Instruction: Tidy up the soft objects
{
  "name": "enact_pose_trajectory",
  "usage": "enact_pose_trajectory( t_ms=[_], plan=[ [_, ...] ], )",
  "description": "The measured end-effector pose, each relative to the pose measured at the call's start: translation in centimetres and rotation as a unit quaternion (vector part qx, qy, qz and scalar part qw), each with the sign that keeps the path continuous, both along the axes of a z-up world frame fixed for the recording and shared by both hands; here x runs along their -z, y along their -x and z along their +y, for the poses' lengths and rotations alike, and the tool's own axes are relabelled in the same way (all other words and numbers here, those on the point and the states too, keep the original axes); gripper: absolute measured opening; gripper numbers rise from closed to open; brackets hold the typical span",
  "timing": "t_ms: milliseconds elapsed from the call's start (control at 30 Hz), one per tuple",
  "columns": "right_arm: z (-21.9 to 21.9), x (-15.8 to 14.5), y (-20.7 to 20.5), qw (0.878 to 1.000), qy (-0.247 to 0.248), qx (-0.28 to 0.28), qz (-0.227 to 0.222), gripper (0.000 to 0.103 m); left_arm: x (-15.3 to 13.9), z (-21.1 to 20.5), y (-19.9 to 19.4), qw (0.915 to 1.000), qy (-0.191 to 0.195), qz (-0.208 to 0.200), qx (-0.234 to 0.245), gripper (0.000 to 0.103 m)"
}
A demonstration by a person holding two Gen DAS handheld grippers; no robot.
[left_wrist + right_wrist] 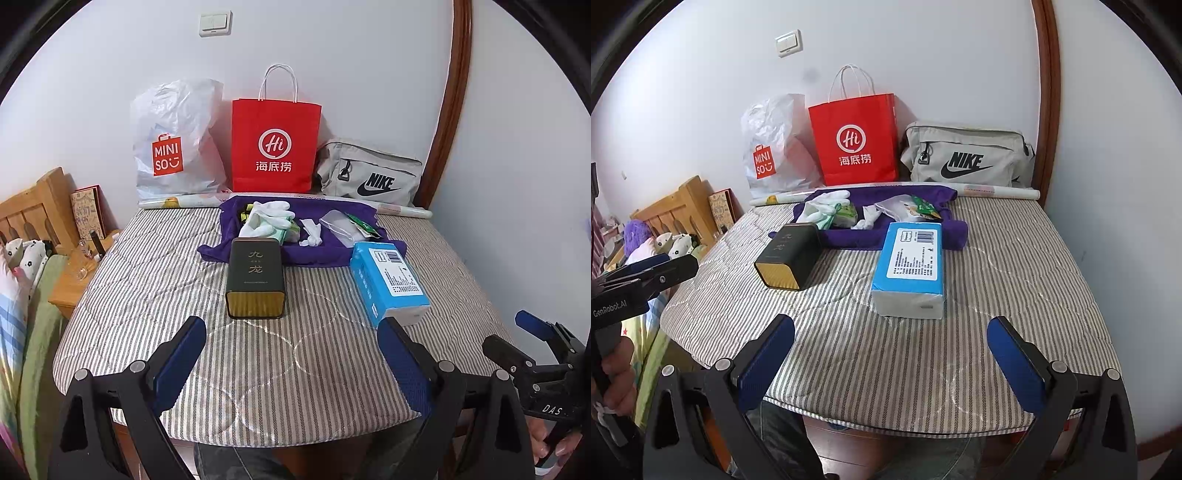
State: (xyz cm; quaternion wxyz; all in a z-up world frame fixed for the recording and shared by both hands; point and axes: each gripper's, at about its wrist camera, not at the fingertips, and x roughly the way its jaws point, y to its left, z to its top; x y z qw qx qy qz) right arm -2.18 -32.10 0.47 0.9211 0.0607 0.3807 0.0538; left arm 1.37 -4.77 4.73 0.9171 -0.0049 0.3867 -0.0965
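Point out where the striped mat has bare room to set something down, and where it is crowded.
Free: the near strip of the striped mat between both open grippers and the dark tin and blue tissue pack; also its right side beside the pack. Crowded: the purple cloth with white gloves and the bags behind.

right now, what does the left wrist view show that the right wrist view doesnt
Only the left wrist view: glassware on the wooden nightstand and the right gripper at its right edge.

Only the right wrist view: a purple plush toy by the headboard and the left gripper at its left edge.

Both: the dark tea tin, blue tissue pack, white gloves on the purple cloth, red paper bag, Miniso bag and Nike bag.
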Motion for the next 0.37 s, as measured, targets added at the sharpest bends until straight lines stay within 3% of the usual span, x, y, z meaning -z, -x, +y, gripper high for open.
enact_pose_trajectory(
  t_ms=[367],
  plan=[
    [0.01,-0.04,0.04,1.0,0.0,0.0,-0.001,0.103,-0.17,0.05,0.02,1.0,0.0,-0.002,-0.001,0.094]
  ],
)
